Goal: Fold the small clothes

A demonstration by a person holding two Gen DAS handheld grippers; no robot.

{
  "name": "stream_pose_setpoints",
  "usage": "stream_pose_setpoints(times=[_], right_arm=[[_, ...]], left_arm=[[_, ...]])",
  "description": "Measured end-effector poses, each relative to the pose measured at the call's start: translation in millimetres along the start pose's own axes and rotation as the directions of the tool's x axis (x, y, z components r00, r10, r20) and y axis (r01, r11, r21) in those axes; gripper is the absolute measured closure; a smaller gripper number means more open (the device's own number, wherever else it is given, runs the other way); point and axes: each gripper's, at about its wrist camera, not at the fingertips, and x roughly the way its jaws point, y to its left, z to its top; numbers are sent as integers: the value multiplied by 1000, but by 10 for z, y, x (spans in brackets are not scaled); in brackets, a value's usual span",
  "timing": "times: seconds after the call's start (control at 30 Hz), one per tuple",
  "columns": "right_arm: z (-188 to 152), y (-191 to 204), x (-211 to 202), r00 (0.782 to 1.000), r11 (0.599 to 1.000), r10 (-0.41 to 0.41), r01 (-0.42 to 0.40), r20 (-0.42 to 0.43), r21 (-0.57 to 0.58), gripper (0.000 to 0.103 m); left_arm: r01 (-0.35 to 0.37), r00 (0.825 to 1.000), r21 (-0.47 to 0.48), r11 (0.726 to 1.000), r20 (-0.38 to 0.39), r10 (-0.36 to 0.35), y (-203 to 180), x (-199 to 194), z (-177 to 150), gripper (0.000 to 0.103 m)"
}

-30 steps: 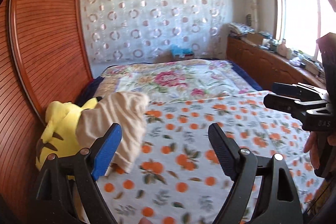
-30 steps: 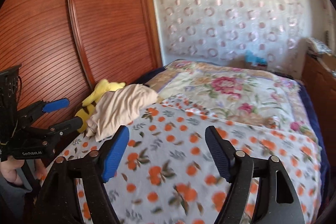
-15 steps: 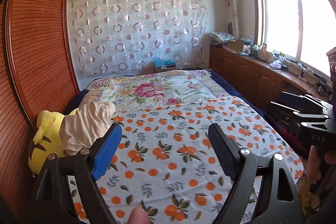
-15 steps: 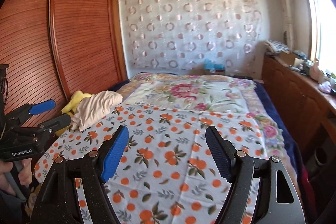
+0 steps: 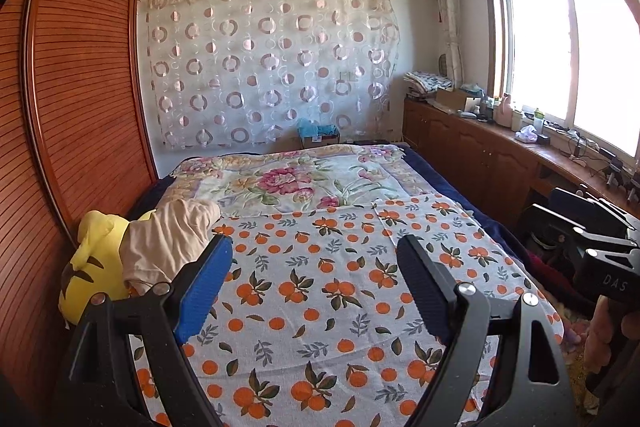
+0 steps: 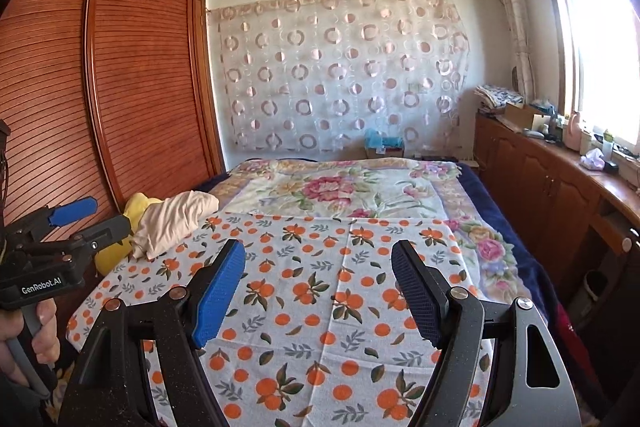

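Hovering above the bed [image 5: 320, 307], both claws spread wide & empty: left claw [image 5: 316, 283], right claw [image 6: 318, 287]. Beige garment [image 5: 168, 239] lies in a loose, rumpled heap at the bed's left edge, draped against a yellow plush toy [image 5: 94, 267], well apart from either claw; w/ no neat edges visible, it reads as unfolded. Orange-print sheet [image 6: 320, 307] lies flat w/ no clothing on it. Step in hand, by judgement: approach/reach phase. Next move prob. calls for the left claw to travel to the heap, pinch one hem, then drag it onto the flat sheet for spreading. Fabric looks thin, soft, limp.
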Motion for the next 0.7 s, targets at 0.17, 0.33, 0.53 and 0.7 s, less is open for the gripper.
stream_pose_setpoints(times=[0.17,0.33,0.53,0.7], right_arm=[[-22,-32,3,1000,1000,0,0,9,13,26],[-48,-88,-1,1000,1000,3,-3,7,14,26],[-54,-100,16,1000,1000,4,-4,8,15,26],[-46,-124,32,1000,1000,9,-9,7,14,26]], left_arm=[[-2,1000,-3,1000,6,2,-6,0,-6,18],[-5,1000,-4,1000,6,5,-10,-1,-8,18],[-10,1000,-6,1000,8,10,-25,-3,-26,18],[-13,1000,-13,1000,19,13,-45,-35,-45,18]])
